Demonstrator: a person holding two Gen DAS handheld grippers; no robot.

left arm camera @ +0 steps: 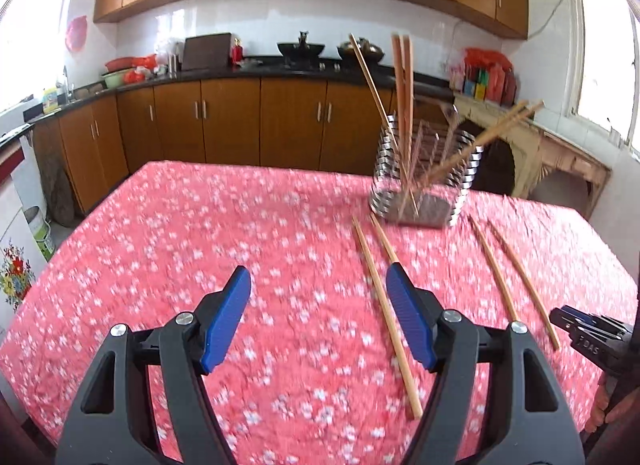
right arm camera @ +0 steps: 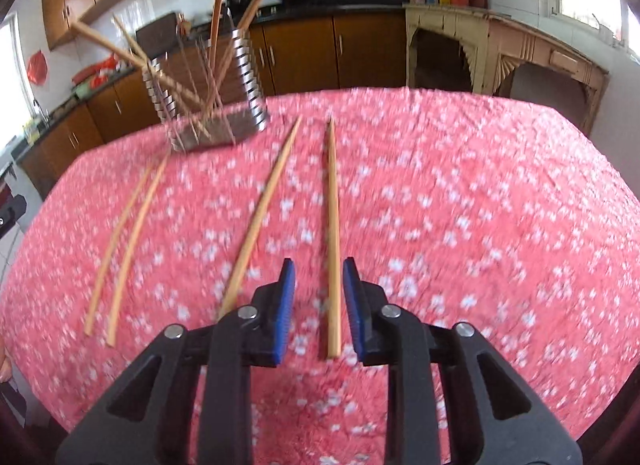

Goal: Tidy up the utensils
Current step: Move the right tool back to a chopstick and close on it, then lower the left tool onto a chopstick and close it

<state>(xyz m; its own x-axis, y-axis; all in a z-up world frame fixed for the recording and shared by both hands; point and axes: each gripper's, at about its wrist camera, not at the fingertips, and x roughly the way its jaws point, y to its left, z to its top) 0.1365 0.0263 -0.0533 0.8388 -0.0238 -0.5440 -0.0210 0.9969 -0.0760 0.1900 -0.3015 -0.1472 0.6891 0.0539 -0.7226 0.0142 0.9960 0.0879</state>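
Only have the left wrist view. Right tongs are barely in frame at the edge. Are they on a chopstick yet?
Observer: Not gripping. The right tongs straddle the rightmost loose wooden chopstick on the pink floral tablecloth, with gaps beside both blue pads.
Operator: Neighbour in the way?
Observer: No. The next wooden chopstick angles past the left-hand pad, outside the jaws.

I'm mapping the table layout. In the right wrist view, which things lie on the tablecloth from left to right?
Left pair of chopsticks → metal utensil holder → slanted chopstick → straight chopstick between the right gripper's open jaws.
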